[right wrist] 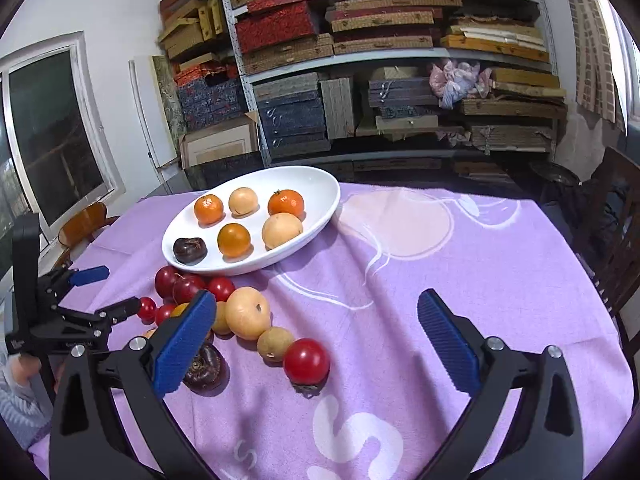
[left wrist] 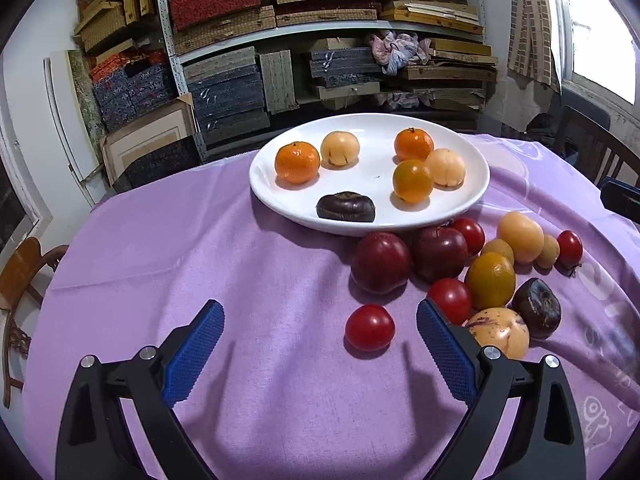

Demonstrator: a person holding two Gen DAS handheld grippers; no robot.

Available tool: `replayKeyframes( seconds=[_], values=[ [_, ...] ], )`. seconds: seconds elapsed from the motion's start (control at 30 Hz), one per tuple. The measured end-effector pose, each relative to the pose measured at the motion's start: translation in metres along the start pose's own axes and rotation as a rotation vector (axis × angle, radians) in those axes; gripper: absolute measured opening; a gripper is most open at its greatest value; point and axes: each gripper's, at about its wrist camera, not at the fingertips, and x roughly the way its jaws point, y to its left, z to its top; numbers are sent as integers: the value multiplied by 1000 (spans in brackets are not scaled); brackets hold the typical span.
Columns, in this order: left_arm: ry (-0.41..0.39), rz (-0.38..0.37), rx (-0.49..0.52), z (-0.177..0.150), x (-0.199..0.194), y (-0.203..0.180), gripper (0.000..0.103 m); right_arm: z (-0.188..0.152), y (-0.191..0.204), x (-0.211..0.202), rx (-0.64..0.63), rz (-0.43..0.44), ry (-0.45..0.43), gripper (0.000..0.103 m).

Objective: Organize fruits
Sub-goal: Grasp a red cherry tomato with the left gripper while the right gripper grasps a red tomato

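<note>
Resting on a lilac tablecloth (left wrist: 240, 240), a white plate (left wrist: 276, 196) holds six fruits: two bright orange mandarins (left wrist: 297, 161), two pale peach-coloured round fruits (left wrist: 340, 148), a deeper amber-orange fruit (left wrist: 412, 181) and a dark, wrinkled brown fruit (left wrist: 346, 207) near its front rim. Just in front of the plate and to its right, seen from the left wrist, a loose heap of fruit lies on the cloth: two large dark red plums (left wrist: 381, 263) touching each other, several small red tomatoes (left wrist: 369, 327), a yellow-green citrus (left wrist: 489, 280), pale yellow fruits (left wrist: 520, 236), a cream fruit with purple streaks (left wrist: 498, 332) and a second dark brown fruit (left wrist: 536, 307). The left gripper (left wrist: 318, 316) hangs above bare cloth with its blue-padded jaws spread wide and nothing between the pads; one small tomato lies just ahead between the fingertips' lines, untouched. The right gripper (right wrist: 316, 308) is likewise spread wide and empty, over the cloth to the right of the heap, its left pad overlapping the pile in the picture. From the right wrist view the left gripper (right wrist: 104, 290) shows at the far left, held by a hand (right wrist: 18, 372) in a pale knitted sleeve. Behind the table stand metal shelves (right wrist: 400, 56) stacked with flat boxes, and wooden chairs (right wrist: 616, 232) flank the table.
</note>
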Motion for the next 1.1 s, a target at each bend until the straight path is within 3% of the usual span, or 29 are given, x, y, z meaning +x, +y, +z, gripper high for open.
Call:
replayKeyframes(
  seconds=[0.17,0.3,0.5,0.67,0.77,0.83,0.93,1.1],
  values=[
    [50,-75,-58,1,13,13,97,-1,2,6,8,0,25,99],
    [116,-47,-109,-1,23,25,98,-2,3,10,2,0,42,99],
    [122,96,-110,-7,21,47,97,-2,0,9,17,6,44,99],
    [102,69,-87,-13,11,53,95,-3,-2,12,25,7,57,99],
    [68,29,-55,-15,2,46,82,-3,-2,12,20,5,59,99],
    [46,-27,-63,-15,-2,45,62,-3,-2,13,22,6,61,99],
    [47,-82,-57,-14,-1,41,54,-4,-1,14,25,8,67,99],
    [44,-145,-37,-13,-1,32,53,-4,-1,13,24,10,70,99]
  ],
)
